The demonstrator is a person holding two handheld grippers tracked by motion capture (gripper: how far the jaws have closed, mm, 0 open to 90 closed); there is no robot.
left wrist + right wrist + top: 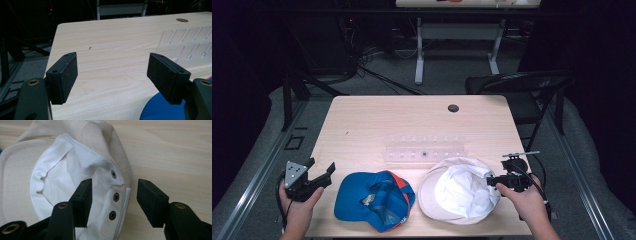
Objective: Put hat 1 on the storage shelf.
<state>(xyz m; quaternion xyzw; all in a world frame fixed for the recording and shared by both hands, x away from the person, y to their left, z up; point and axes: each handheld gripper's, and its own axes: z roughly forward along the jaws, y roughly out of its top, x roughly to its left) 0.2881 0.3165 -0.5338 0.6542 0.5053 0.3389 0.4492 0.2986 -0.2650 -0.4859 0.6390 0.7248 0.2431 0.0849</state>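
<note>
A cream cap [456, 192] lies upside down at the table's front right, its white lining [57, 177] facing up. My right gripper [488, 181] is open at the cap's right edge. In the right gripper view it [113, 200] straddles the rear rim, where a strap with metal snaps [115, 197] runs. One jaw is inside the cap and the other is over the table, and neither pad presses the cloth. A blue cap [374, 200] with an orange patch lies upside down left of the cream cap. My left gripper [321, 166] stands open just left of the blue cap [160, 110], over bare wood [112, 75].
A clear plastic rack [424, 151] with slots lies behind the two caps, seen also as the rack [190, 47] in the left gripper view. A dark round hole [453, 108] sits near the table's far edge. A black folding chair [522, 87] stands beyond the right corner.
</note>
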